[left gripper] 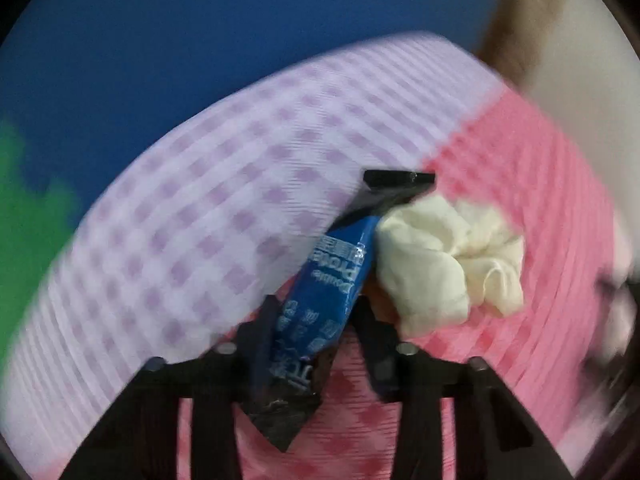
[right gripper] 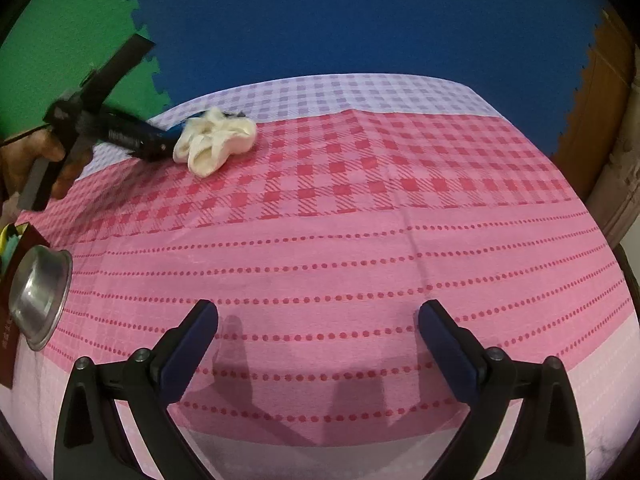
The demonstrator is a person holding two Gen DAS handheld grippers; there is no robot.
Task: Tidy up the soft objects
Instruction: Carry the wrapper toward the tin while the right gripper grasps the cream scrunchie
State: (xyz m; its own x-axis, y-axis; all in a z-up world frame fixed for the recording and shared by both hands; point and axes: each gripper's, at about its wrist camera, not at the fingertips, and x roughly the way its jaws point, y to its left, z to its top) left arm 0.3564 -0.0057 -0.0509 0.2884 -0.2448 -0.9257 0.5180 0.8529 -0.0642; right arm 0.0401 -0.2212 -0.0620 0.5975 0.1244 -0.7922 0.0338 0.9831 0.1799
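Note:
My left gripper (left gripper: 316, 316) is shut on a blue and black snack packet (left gripper: 332, 280), held over the checked cloth. A crumpled cream cloth (left gripper: 444, 264) hangs right beside the packet; I cannot tell whether the fingers pinch it too. The left wrist view is blurred by motion. In the right wrist view the left gripper (right gripper: 160, 140) is at the far left, with the cream cloth (right gripper: 216, 140) at its tip just above the table. My right gripper (right gripper: 318, 344) is open and empty, low over the pink cloth near the front edge.
The table is covered by a pink and lilac checked cloth (right gripper: 360, 240). A steel bowl (right gripper: 40, 296) and a dark red box (right gripper: 12, 320) stand at the left edge. Blue and green foam mats (right gripper: 360, 20) lie beyond the table.

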